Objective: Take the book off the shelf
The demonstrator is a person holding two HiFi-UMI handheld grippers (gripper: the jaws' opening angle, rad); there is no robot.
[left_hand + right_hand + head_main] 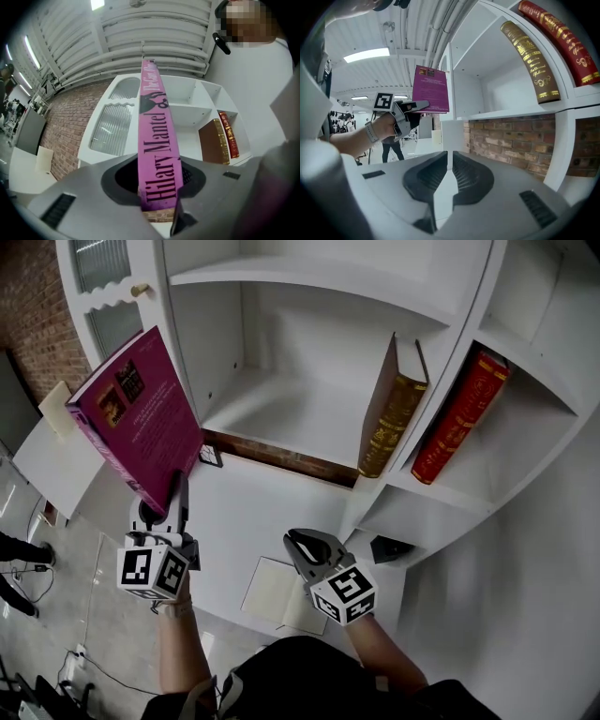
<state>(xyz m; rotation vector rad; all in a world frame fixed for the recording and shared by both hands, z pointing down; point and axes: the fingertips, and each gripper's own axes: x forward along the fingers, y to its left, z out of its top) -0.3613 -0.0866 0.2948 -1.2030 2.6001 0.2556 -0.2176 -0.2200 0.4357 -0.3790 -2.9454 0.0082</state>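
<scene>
Head view: the tall white wooden shelf unit [309, 484] fills the frame. The large magenta paperback book [141, 413] is off the shelf, tilted at upper left. The left gripper [176, 487] pinches the book's lower edge between half-spread jaws. The right gripper [300, 540] is empty, its jaws pressed together.

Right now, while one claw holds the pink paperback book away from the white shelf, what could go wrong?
1. The left claw clamps the pink paperback book only at the lower end of its spine. Most of it stands tilted above the grip, so it may pivot or slip.
2. The right claw is empty and apart from the book, so nothing would catch it.
3. The book's edge looks close to the white shelf frame; a swing could bump it.
</scene>
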